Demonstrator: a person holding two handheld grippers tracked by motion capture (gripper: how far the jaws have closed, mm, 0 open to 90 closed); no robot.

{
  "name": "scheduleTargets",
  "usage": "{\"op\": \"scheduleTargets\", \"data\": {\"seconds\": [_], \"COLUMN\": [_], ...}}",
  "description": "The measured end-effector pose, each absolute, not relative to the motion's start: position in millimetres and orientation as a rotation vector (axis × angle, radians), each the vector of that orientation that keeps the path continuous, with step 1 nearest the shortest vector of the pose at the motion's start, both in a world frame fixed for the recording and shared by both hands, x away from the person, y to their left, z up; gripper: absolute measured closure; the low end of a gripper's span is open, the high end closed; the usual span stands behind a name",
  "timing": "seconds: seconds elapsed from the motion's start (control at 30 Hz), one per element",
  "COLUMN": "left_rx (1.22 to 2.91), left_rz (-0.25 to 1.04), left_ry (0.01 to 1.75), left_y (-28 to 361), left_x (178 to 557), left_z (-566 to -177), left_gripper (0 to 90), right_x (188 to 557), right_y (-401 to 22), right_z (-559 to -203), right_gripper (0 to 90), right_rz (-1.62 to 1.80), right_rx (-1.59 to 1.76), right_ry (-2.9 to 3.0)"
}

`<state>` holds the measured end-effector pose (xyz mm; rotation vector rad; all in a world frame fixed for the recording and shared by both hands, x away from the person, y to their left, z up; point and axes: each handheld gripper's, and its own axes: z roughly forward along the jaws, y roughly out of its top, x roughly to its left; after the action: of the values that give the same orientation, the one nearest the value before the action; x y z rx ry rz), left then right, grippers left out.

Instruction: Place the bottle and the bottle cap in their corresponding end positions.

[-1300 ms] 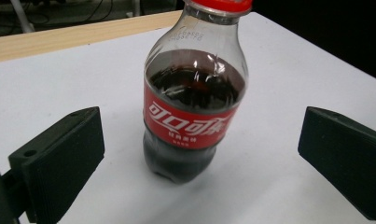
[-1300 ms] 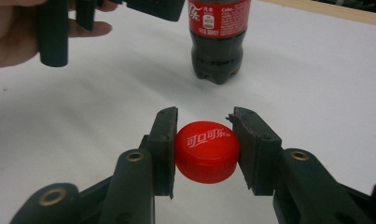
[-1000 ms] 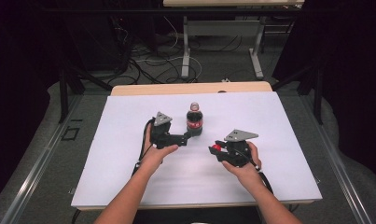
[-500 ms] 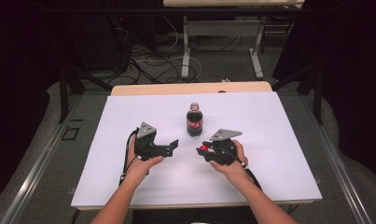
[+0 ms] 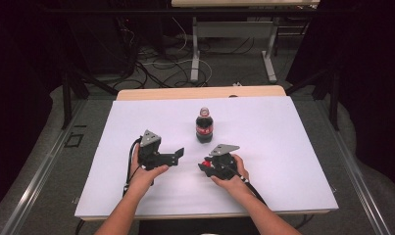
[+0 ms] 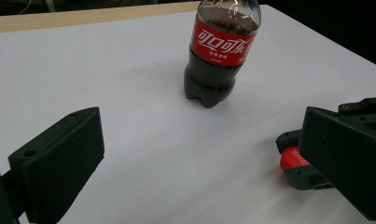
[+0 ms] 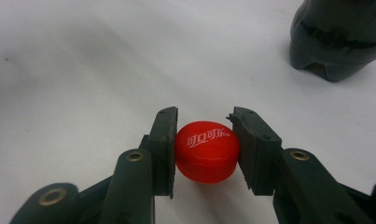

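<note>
A cola bottle [image 5: 204, 126] with a red label stands upright in the middle of the white table [image 5: 283, 147]; the left gripper view shows its lower body [image 6: 218, 56] and the right gripper view its base [image 7: 337, 37]. My right gripper [image 7: 205, 140] is shut on a red bottle cap [image 7: 206, 150], held top up, low over the table just in front of the bottle. In the high view the right gripper [image 5: 205, 166] and the cap [image 5: 205, 164] lie front right of the left one. My left gripper [image 5: 178, 155] points right towards the bottle, jaws wide open and empty [image 6: 202, 135].
The table's wooden far edge [image 5: 200, 92] lies behind the bottle. Beyond it, cables and metal table legs [image 5: 195, 54] cover the floor. White table surface stretches to the left and right of both hands.
Both hands have drawn back from the bottle towards the table's front. The left gripper slid left. The right gripper sank and shifted left with the cap in it.
</note>
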<state>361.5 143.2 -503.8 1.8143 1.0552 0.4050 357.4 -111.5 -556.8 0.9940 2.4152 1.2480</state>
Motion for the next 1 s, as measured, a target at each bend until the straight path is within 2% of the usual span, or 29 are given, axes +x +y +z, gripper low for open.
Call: {"op": "scheduleTargets", "data": {"seconds": [0.67, 1.0], "left_rx": [1.802, 1.811], "left_rz": [0.388, 0.392], "left_ry": [1.08, 1.085], "left_y": [147.2, 148.0], "left_x": [362.9, 363.7], "left_z": [-505.8, -507.0], "left_gripper": [0.7, 0.7], "right_x": [356.3, 359.3], "right_y": [-106.3, -106.1], "right_z": [-567.2, -568.5], "right_gripper": [60.4, 54.8], "right_rz": [1.216, 1.197], "right_rx": [0.986, 0.976], "right_ry": [2.423, 2.43]}}
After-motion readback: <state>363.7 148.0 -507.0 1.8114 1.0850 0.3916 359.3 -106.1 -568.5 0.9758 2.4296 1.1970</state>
